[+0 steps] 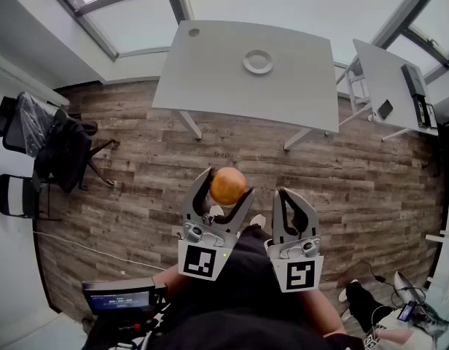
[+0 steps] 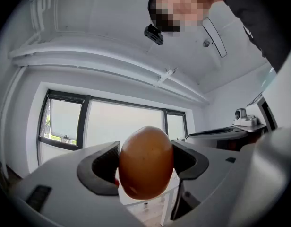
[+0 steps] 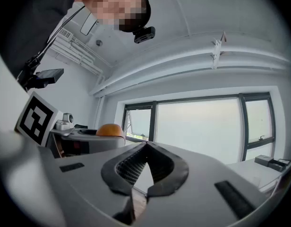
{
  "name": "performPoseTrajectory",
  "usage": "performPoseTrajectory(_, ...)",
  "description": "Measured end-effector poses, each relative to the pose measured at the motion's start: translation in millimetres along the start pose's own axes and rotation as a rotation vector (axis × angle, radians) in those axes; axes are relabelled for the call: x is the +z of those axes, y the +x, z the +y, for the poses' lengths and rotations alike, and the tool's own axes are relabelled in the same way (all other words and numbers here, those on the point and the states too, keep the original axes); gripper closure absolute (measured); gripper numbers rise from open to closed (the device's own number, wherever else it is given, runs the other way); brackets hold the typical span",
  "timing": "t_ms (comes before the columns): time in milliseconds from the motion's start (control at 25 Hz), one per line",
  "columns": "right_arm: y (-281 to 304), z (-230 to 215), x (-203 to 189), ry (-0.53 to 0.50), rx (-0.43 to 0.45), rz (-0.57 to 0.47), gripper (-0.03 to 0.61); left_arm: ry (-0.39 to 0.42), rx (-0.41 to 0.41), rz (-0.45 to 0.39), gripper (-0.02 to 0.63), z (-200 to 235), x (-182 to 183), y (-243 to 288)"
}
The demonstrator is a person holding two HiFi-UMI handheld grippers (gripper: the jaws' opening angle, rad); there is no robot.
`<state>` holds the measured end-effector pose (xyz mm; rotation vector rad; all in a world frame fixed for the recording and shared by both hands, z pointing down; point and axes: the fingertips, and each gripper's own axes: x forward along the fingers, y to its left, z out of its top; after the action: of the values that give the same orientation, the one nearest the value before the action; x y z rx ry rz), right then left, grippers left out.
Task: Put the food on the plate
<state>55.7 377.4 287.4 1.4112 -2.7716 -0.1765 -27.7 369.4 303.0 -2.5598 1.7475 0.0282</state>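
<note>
A round orange-brown piece of food (image 1: 228, 185) sits between the jaws of my left gripper (image 1: 224, 192), which is shut on it and held level in front of the person's body. In the left gripper view the food (image 2: 146, 162) fills the gap, with both dark pads (image 2: 99, 170) pressed against its sides. My right gripper (image 1: 289, 195) hangs just to the right with nothing in it; its fingertips meet in the right gripper view (image 3: 146, 145). The food (image 3: 110, 129) also shows there, at the left. A white plate (image 1: 258, 61) lies far ahead on a grey table (image 1: 210, 79).
A second grey table (image 1: 385, 75) with dark devices stands at the right. Black chairs (image 1: 60, 148) stand at the left on the wooden floor (image 1: 151, 173). A small screen (image 1: 119, 297) is at the bottom left. A small round thing (image 1: 194, 32) lies on the first table.
</note>
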Motion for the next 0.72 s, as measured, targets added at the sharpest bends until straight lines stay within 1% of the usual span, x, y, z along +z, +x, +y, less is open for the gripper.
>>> performPoseTrajectory(120,0,-1,-6,0.015,-0.012,0.004,0.571,0.002,-0.003,-0.003,0.298,1,-3,0)
performPoseTrajectory(280,-9,-11,-5,0.032,-0.039,-0.018,0.571,-0.034,0.021,0.022,0.298,1,-12,-3)
performPoseTrajectory(400,-23,-24,-7,0.049,-0.046,-0.035,0.571,-0.036,0.039,0.037,0.298,-9,-19,-4)
performPoseTrajectory(560,-29,-39,-16,0.070,-0.082,-0.008,0.571,-0.027,0.064,0.045,0.298,-8,-22,-3)
performPoseTrajectory(720,-45,-61,-19,0.074,-0.098,-0.013,0.571,-0.044,0.097,0.059,0.298,-20,-26,1)
